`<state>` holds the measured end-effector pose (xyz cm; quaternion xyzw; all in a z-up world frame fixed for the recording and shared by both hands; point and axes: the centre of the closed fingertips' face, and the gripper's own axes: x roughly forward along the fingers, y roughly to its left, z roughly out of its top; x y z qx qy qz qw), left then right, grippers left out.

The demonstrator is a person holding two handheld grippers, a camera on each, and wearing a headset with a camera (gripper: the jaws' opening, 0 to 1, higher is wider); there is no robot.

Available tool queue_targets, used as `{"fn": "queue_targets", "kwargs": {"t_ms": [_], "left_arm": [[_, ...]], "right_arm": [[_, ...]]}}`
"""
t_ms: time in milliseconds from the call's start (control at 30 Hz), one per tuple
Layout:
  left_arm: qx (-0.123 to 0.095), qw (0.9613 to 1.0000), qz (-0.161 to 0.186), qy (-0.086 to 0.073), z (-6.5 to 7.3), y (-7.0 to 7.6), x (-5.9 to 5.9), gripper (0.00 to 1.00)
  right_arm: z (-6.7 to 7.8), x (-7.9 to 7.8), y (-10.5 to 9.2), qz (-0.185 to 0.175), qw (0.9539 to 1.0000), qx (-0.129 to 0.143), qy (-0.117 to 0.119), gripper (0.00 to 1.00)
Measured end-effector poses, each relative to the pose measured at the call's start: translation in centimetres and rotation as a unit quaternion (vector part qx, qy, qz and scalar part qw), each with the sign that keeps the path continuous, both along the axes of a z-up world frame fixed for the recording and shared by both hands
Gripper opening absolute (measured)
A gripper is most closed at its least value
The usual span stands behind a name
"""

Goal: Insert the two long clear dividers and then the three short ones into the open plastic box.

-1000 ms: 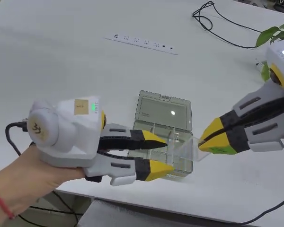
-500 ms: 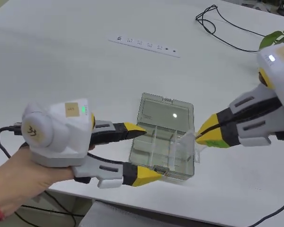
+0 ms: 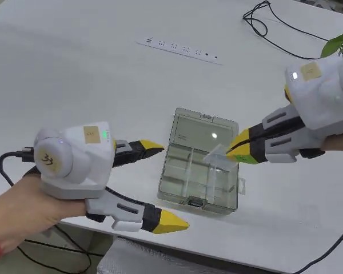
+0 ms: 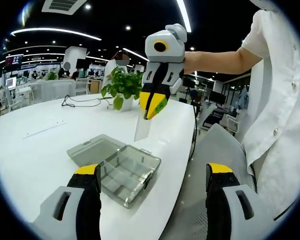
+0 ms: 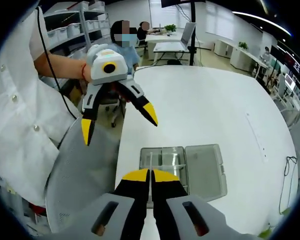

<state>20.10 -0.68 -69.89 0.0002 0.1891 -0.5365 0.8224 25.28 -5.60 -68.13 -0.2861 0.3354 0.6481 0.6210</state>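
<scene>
Across the head view, white desk point(image 3: 74, 68). At lower centre, open clear-grey plastic box point(image 3: 186, 181), lid laid flat toward the top of the frame. At lower left, left hand-held gripper point(image 3: 171, 187), jaws spread wide, holding nothing. At centre right, right hand-held gripper point(image 3: 231, 153), jaws pinched together on short clear plastic divider point(image 3: 220, 160). Hangs upright from the tips, long axis down toward the box's right part. On the left body, tan sticker point(image 3: 91, 135), print too small to read.

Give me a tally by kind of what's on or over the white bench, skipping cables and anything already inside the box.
Hand-held grippers: 2 (left hand-held gripper, right hand-held gripper)
Clear divider: 1
Open plastic box: 1
Power strip: 1
Plant: 1
Total: 6
</scene>
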Motion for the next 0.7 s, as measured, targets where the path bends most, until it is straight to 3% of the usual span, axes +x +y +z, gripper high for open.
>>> {"fn": "queue_targets", "kwargs": {"t_ms": [367, 533, 600, 700], "left_arm": [[0.011, 0.9999, 0.01, 0.003, -1.0, 0.5, 0.5, 1.0], [0.016, 0.9998, 0.009, 0.009, -1.6, 0.5, 0.5, 1.0], [0.015, 0.9998, 0.01, 0.012, -1.7, 0.5, 0.5, 1.0], [0.014, 0.9998, 0.011, 0.013, -1.7, 0.5, 0.5, 1.0]], "right_arm": [[-4.2, 1.0, 0.5, -0.019, 0.9998, 0.0, -0.001, 0.02], [-5.4, 1.3, 0.5, -0.025, 0.9997, 0.001, -0.002, 0.02], [-6.6, 1.6, 0.3, -0.028, 0.9996, 0.0, 0.001, 0.02], [-7.0, 1.7, 0.1, -0.027, 0.9996, -0.003, -0.002, 0.02]]}}
